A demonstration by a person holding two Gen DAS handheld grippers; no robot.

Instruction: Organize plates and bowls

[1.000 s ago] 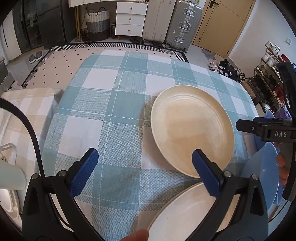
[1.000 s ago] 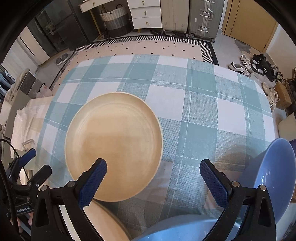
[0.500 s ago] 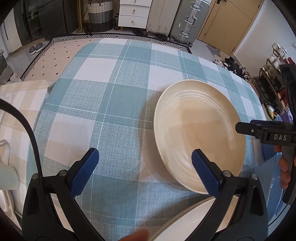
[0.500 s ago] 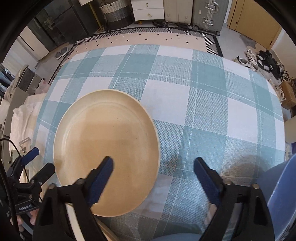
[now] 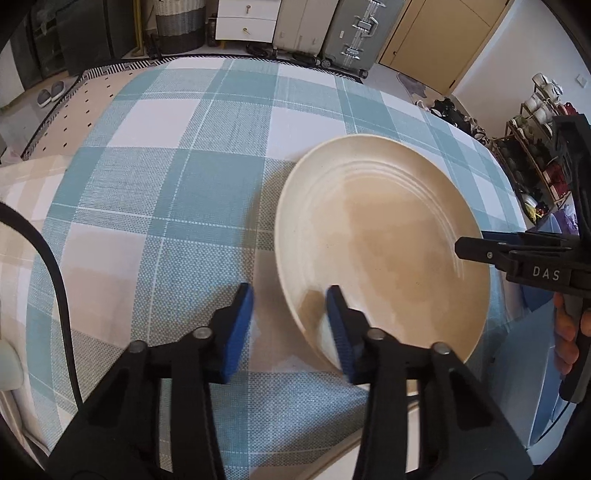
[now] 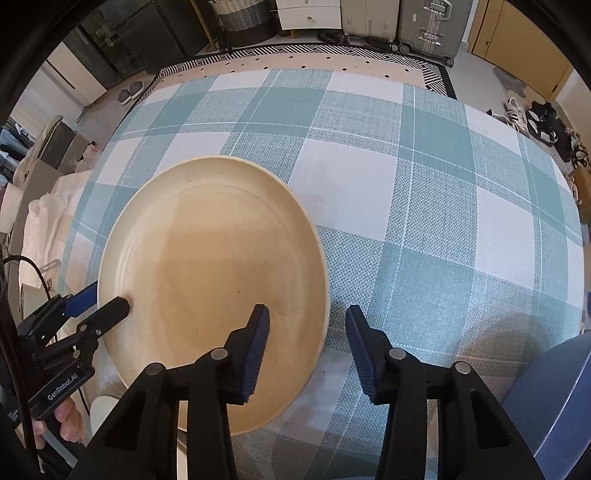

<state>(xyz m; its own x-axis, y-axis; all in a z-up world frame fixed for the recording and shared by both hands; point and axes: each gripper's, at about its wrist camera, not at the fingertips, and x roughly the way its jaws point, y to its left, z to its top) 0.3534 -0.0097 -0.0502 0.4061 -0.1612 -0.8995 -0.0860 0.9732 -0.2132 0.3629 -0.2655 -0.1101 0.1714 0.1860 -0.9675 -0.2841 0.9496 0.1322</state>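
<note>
A large cream plate (image 5: 380, 243) (image 6: 210, 280) lies on the blue-and-white checked tablecloth (image 5: 177, 192). My left gripper (image 5: 290, 317) straddles the plate's left rim, one finger over the dish and one outside on the cloth. Its jaws are closing, and a gap still shows on both sides of the rim. My right gripper (image 6: 306, 336) straddles the right rim in the same way, jaws closing and pads not pressing. Each gripper also shows in the other's view: the left gripper (image 6: 103, 302) at the left rim, the right gripper (image 5: 476, 247) at the right rim.
A blue bowl (image 6: 554, 402) stands at the near right corner of the table. A white cup (image 5: 7, 369) sits at the near left edge. Beyond the table's far edge are a patterned rug (image 6: 306, 62), suitcases (image 5: 354, 33) and a shoe rack (image 5: 535, 162).
Both grippers have come down closer to the plate. Their jaws have narrowed from wide open to a small gap around the plate's left and right rims.
</note>
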